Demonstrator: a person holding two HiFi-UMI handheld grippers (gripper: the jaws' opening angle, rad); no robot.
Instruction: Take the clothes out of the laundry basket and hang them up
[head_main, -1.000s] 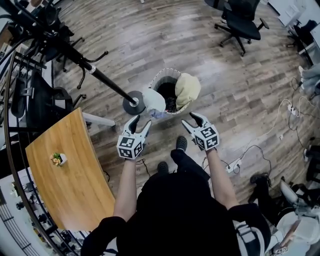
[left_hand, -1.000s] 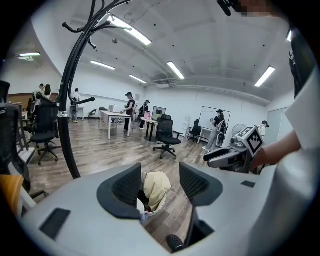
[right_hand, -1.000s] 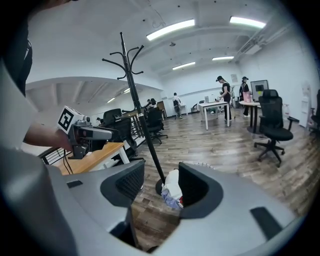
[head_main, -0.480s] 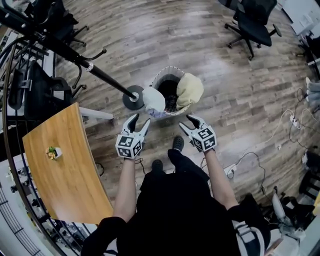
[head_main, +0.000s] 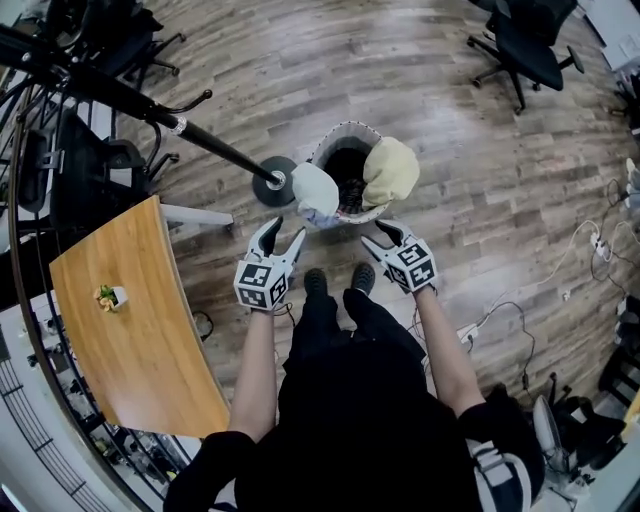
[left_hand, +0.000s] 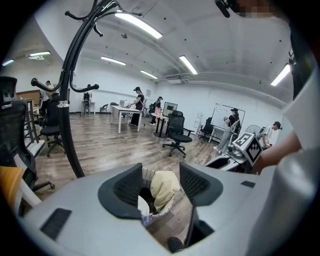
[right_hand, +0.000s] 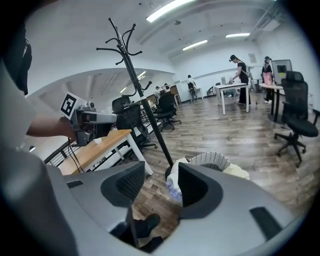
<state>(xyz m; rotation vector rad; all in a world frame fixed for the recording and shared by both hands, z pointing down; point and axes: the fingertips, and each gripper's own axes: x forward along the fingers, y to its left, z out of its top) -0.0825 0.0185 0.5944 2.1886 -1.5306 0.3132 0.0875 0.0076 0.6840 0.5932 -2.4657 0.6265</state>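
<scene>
The woven laundry basket (head_main: 345, 140) stands on the wood floor just ahead of my feet. A pale yellow garment (head_main: 392, 170) hangs over its right rim and a white garment (head_main: 314, 192) over its left rim, with dark clothes inside. My left gripper (head_main: 281, 232) is open and empty, just short of the white garment. My right gripper (head_main: 380, 235) is also open and empty, close below the yellow garment. In the left gripper view the basket (left_hand: 147, 176) and yellow garment (left_hand: 163, 186) show between the jaws. The black coat rack (head_main: 200, 142) has its base (head_main: 272, 183) beside the basket.
A wooden table (head_main: 130, 330) lies at my left, with black chairs (head_main: 90, 190) behind it. An office chair (head_main: 530, 50) stands far right. Cables and a power strip (head_main: 468, 332) lie on the floor at the right. People work at desks far off (left_hand: 137, 102).
I have stepped closer to the basket, and both grippers now sit nearer its rim. Both stay open and empty.
</scene>
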